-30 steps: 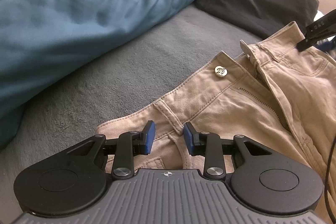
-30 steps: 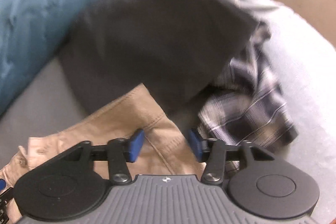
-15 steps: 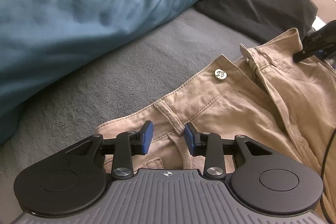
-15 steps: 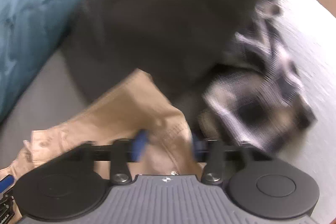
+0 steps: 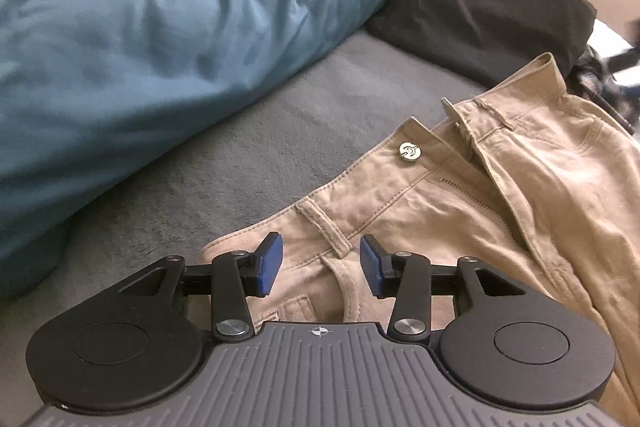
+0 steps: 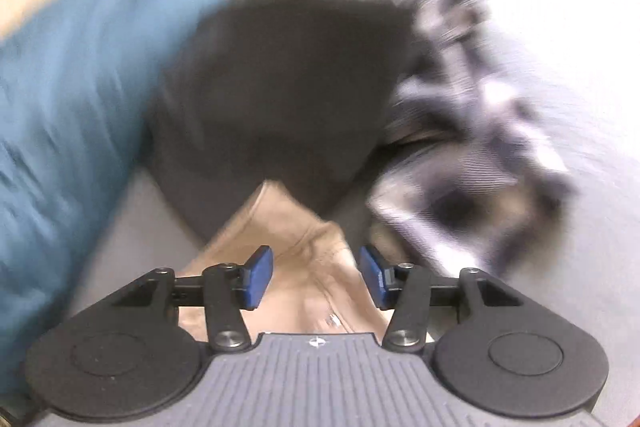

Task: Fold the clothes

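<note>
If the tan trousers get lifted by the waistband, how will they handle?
The tan trousers would likely drape and sag; they already lie rumpled. The open fly and metal button suggest the two front flaps may splay apart. The twill looks fairly thick, so probably grippy rather than slippery.

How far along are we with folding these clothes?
Early. Nothing looks folded: the khaki trousers lie open and rumpled, fly unbuttoned, beside a dark garment and a plaid shirt in a heap. Both the left gripper and right gripper have jaws opening over the waistband, pads off the cloth. All the folding remains.
</note>
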